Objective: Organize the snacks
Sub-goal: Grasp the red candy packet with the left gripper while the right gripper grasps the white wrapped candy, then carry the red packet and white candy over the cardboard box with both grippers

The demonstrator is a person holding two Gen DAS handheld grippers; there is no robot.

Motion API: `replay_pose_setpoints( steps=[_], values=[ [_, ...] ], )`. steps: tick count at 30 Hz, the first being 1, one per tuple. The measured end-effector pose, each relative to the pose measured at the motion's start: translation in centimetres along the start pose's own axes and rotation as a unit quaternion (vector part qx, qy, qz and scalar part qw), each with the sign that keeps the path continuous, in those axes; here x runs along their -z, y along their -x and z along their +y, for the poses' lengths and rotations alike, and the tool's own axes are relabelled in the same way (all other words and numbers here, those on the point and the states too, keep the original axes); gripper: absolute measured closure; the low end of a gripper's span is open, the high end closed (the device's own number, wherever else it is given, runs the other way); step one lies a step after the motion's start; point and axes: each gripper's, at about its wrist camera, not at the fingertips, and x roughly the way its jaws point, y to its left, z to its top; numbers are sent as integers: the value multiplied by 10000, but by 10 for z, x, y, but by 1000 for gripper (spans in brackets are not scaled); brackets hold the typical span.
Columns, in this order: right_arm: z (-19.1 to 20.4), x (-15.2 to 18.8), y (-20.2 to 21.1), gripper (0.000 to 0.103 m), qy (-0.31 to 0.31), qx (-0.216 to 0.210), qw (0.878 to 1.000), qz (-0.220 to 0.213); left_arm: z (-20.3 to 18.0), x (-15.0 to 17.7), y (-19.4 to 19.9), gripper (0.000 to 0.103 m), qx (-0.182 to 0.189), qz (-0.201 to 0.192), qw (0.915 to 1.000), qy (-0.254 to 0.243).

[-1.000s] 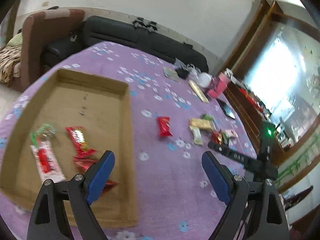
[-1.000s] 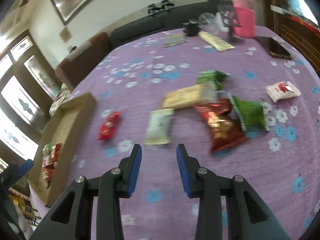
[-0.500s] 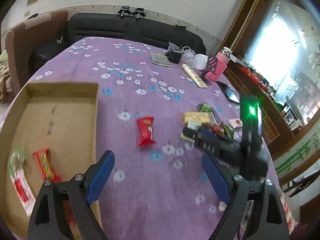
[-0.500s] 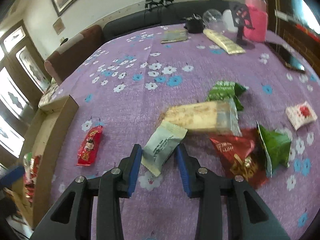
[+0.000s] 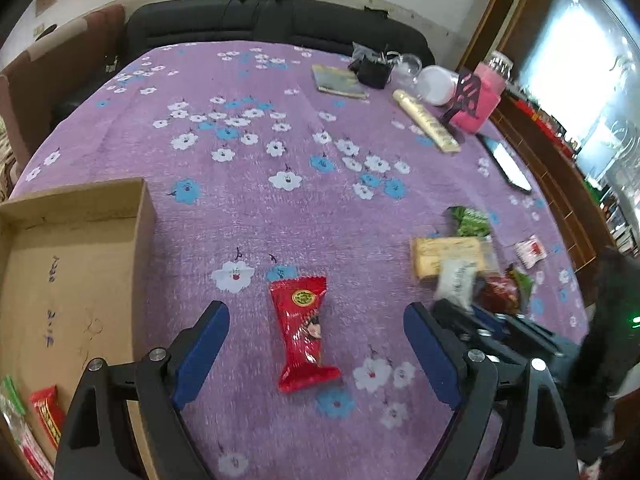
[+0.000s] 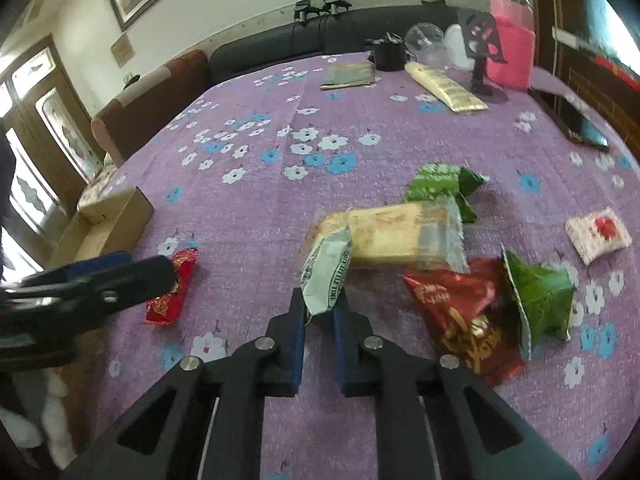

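My right gripper (image 6: pixel 320 312) is clamped narrow on the near end of a pale green-and-white snack packet (image 6: pixel 326 270), which tilts up and away from the fingers, its far end overlapping the long yellow biscuit pack (image 6: pixel 394 236) on the purple flowered surface (image 6: pixel 280 184). To the right of that sit a dark red crisp bag (image 6: pixel 460 312) and a bright green pouch (image 6: pixel 536 300) touching each other, with a second green packet (image 6: pixel 440 186) just beyond the biscuit pack and a small white-and-red sweet (image 6: pixel 598 234) further right, apart from the pile. My left gripper (image 5: pixel 316 348) hangs wide with nothing between its blue pads, straddling the red candy packet (image 5: pixel 302 330) that lies flat on the cloth between the fingers (I cannot tell whether either pad touches it). The cardboard box (image 5: pixel 140 216) is on the left of the surface, near edge toward me, and holds a red wrapper (image 5: pixel 46 410) and at least one more packet in its near left corner. At the far right a pink container (image 5: pixel 480 100) and a dark phone (image 5: pixel 508 168) rest near the edge.
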Motion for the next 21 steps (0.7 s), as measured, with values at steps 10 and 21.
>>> replay_pose_setpoints(
  steps=[10,21],
  values=[
    [-19,-4,6,92,-485,-339,9982,-16,-6,1,-28,12,-620,176,9967,-497],
    [-20,-4,11,92,-542,-410,9976,-120,-29,13,-16,79,-414,80,9936,-1046]
  ],
)
